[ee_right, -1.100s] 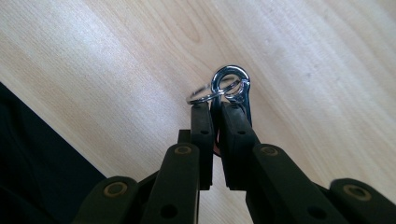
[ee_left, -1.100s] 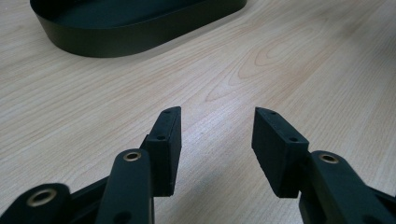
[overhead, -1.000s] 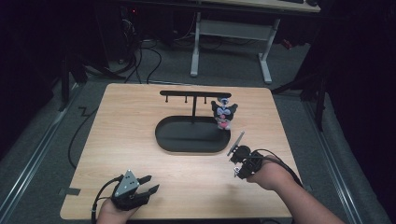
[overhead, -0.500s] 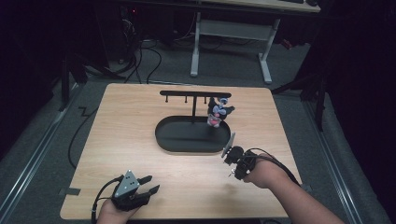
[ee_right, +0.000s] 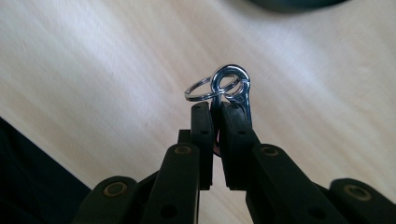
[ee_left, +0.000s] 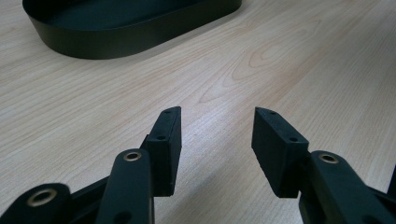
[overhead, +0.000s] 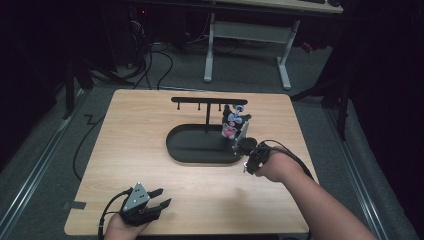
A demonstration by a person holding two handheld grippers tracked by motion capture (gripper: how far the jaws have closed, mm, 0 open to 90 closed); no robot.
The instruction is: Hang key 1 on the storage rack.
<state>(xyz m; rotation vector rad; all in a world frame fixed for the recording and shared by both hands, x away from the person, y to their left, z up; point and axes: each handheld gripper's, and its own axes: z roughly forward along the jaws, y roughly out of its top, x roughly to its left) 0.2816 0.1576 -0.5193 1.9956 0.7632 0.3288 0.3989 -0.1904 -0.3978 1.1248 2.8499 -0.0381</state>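
At the tray's (overhead: 172, 147) right rim — right tool (ee_right: 215, 106) clamping a keyring (ee_right: 219, 86); left tool (ee_left: 215, 136) wide over bare tabletop (ee_left: 289, 60).

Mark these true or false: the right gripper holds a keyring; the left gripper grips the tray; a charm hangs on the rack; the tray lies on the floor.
1. The right gripper is clamped on a keyring. True.
2. The left gripper grips the black tray. False: its jaws stand open over bare table.
3. A charm hangs on the rack. True.
4. The tray lies on the floor. False: it rests on the table.
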